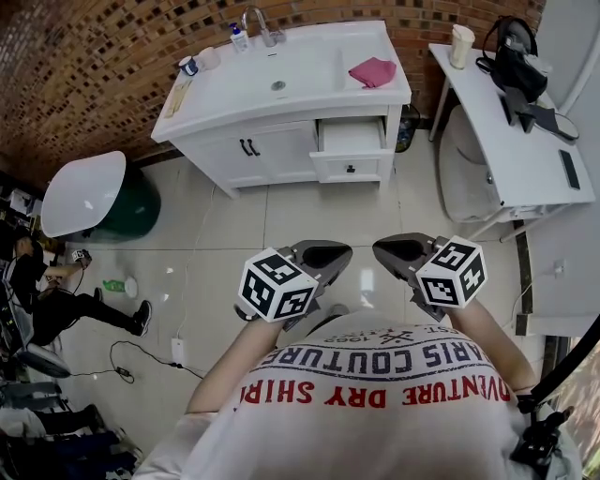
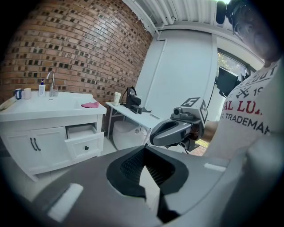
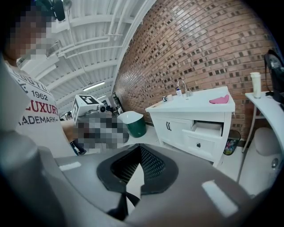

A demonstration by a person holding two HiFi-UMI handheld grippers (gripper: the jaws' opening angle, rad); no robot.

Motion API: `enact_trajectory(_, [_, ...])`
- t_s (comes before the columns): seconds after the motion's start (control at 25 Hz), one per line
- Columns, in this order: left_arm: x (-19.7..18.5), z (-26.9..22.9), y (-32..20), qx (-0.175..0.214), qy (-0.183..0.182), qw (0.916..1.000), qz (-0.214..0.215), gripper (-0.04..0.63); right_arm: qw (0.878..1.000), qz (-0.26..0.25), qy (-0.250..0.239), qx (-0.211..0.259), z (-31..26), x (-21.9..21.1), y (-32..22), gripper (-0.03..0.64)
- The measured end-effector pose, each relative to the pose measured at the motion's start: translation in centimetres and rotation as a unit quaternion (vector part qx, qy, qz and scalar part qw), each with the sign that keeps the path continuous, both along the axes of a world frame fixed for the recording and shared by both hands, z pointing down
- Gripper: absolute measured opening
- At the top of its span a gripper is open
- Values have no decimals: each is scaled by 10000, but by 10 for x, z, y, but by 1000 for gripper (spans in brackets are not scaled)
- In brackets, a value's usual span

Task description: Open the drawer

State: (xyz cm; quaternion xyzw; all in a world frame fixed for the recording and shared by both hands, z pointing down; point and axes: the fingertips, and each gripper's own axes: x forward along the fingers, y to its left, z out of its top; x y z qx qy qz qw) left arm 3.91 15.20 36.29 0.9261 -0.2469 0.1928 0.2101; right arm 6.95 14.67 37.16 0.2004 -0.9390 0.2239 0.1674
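The white vanity cabinet [image 1: 281,150] stands against the brick wall, well ahead of me. Its right-hand top drawer [image 1: 352,150] is pulled partly out, with a small dark knob on the front. The same drawer [image 2: 84,142] shows at the left of the left gripper view and right of centre in the right gripper view [image 3: 200,142]. My left gripper [image 1: 328,255] and right gripper [image 1: 398,249] hang side by side close to my chest, far from the drawer. Both are shut with nothing between the fingers, as seen on the left gripper [image 2: 144,150] and the right gripper [image 3: 140,148].
A pink cloth [image 1: 372,72], a soap bottle [image 1: 239,37] and a faucet [image 1: 261,23] sit on the counter. To the right, a white table [image 1: 525,150] carries a black bag [image 1: 516,66] and a cup [image 1: 460,45]. A green bin [image 1: 89,197], a person [image 1: 56,291] and a cable [image 1: 141,361] are at left.
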Motion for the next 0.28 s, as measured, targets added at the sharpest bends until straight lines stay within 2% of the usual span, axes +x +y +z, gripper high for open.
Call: enact_trajectory(0.28, [-1, 3, 2, 6, 1, 10000, 53, -3, 9999, 109, 5, 6, 3, -1, -1, 5])
